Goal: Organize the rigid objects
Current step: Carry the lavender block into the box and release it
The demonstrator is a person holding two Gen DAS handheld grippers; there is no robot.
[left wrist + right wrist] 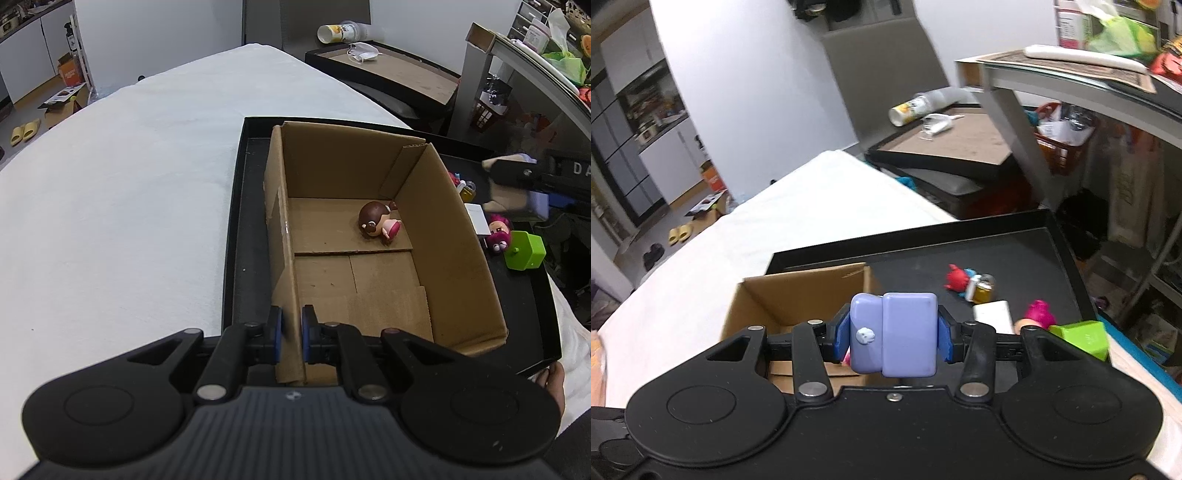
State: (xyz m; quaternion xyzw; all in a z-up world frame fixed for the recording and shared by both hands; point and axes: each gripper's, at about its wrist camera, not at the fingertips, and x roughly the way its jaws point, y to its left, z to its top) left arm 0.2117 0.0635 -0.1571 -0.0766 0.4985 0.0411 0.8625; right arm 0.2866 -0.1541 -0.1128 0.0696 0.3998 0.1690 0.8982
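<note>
White cloth (110, 184) over table; black tray (236, 236) on it; cardboard box (443, 229) in tray's left part, one doll (378, 221) lying inside; left gripper (291, 336) nearly closed, pinching box's left wall; right gripper (894, 334) part-open, clamped on purple block (894, 334) above box's right edge; small toys (971, 286), green block (1084, 338) on tray to the right

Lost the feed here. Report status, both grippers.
Left gripper clamped on brown cardboard box wall. Right gripper shut on lilac rounded plastic toy, above box. Brown-haired doll figure already inside. Nothing blocking.
</note>
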